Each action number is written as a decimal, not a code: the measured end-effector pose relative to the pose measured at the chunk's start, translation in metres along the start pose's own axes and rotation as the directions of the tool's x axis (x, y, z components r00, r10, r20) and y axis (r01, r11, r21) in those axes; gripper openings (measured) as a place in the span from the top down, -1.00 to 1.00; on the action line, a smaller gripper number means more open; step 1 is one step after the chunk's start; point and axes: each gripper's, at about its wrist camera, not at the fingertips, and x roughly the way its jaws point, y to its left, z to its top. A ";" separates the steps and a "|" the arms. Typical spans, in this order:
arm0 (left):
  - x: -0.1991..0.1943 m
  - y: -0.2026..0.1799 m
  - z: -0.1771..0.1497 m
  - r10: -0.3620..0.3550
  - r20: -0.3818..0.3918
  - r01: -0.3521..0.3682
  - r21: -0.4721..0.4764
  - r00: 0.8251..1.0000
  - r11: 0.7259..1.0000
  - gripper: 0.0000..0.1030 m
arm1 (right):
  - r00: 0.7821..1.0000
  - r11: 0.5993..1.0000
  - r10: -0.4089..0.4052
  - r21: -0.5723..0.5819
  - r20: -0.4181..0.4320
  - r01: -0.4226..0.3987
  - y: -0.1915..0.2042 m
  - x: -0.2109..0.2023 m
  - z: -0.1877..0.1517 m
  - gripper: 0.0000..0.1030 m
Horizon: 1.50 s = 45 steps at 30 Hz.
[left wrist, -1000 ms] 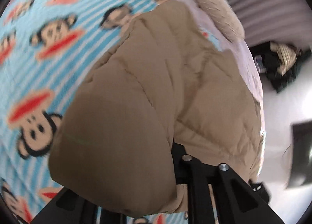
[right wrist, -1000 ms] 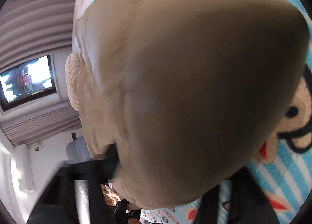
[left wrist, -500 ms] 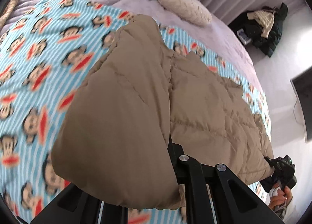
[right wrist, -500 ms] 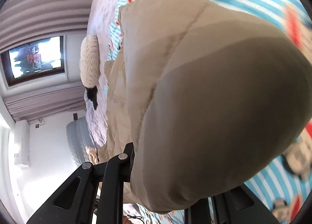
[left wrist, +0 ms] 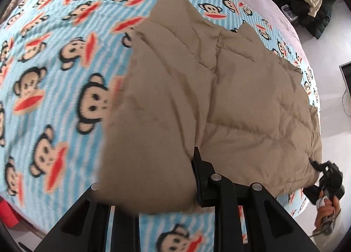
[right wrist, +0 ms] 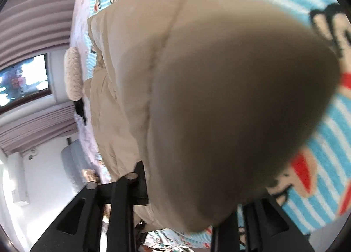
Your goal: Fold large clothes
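1. A bed fills most of both views, covered by a light blue striped blanket [left wrist: 65,39] printed all over with cartoon monkey faces with red mouths.
2. A large tan quilted puffer jacket [left wrist: 241,98] lies spread on the blanket near the bed's edge. Its near end is lifted toward both cameras.
3. The left gripper [left wrist: 151,188] holds a puffy bunch of the jacket between its black fingers. Its jaws have just been opening, yet the padding still fills the gap and the right-hand finger presses against it.
4. The right gripper [right wrist: 190,206] likewise has a thick, blurred bulge of the jacket between its fingers, hiding most of that view. Its jaws have also just been opening, with the fabric still wedged between them.
5. A cream knitted cushion [right wrist: 73,74] rests on a pale lilac sheet beyond the blanket.
6. A heap of dark and cream clothes [left wrist: 311,4] sits on the white floor, well apart from the bed.
7. In the left view's lower right corner, a person's hand [left wrist: 326,214] grips the handle of the other gripper.
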 end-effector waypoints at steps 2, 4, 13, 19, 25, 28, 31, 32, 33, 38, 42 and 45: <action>-0.011 0.009 -0.004 0.022 -0.007 -0.022 0.009 1.000 1.000 0.47 | 0.997 0.997 -0.073 -0.001 0.013 0.073 0.003 -0.012 0.001 -0.09; -0.028 0.019 -0.008 0.046 -0.002 -0.046 0.009 0.999 0.999 0.47 | 0.991 0.992 -0.120 -0.024 0.050 0.122 0.007 -0.027 -0.002 -0.09; -0.073 0.029 0.004 0.095 0.113 -0.099 0.037 0.989 0.994 0.47 | 0.904 0.829 -0.270 -0.398 0.333 0.394 0.089 -0.067 -0.040 0.58; -0.001 0.007 0.011 0.208 0.032 -0.210 0.116 0.978 0.971 0.47 | 0.906 0.682 -0.343 -0.597 0.249 0.422 0.130 0.015 -0.064 0.58; 0.021 0.028 0.006 0.211 -0.049 -0.207 0.083 0.976 0.975 0.47 | 0.859 0.649 -0.476 -0.583 0.188 0.488 0.101 0.066 -0.041 0.64; 0.005 0.018 0.006 0.264 -0.021 -0.259 0.131 0.964 0.957 0.47 | 0.861 0.657 -0.469 -0.575 0.196 0.488 0.113 0.061 -0.045 0.57; -0.012 0.012 0.007 0.243 -0.007 -0.240 0.130 0.970 0.962 0.47 | 0.870 0.661 -0.445 -0.577 0.213 0.479 0.125 0.049 -0.055 0.57; -0.016 0.010 0.006 0.237 -0.001 -0.235 0.132 0.971 0.963 0.47 | 0.874 0.669 -0.436 -0.573 0.213 0.473 0.127 0.047 -0.057 0.57; -0.021 0.007 0.006 0.238 0.008 -0.237 0.140 0.971 0.961 0.47 | 0.878 0.676 -0.428 -0.570 0.212 0.467 0.131 0.046 -0.061 0.57; -0.035 -0.011 0.010 0.246 0.048 -0.251 0.195 0.968 0.948 0.47 | 0.889 0.689 -0.412 -0.571 0.198 0.446 0.129 0.046 -0.084 0.54; -0.038 -0.015 0.016 0.217 0.056 -0.224 0.219 0.974 0.950 0.42 | 0.891 0.682 -0.418 -0.587 0.176 0.436 0.135 0.061 -0.105 0.42; -0.044 -0.015 0.016 0.205 0.081 -0.218 0.218 0.975 0.951 -1.00 | 0.888 0.663 -0.425 -0.609 0.173 0.436 0.142 0.069 -0.118 0.41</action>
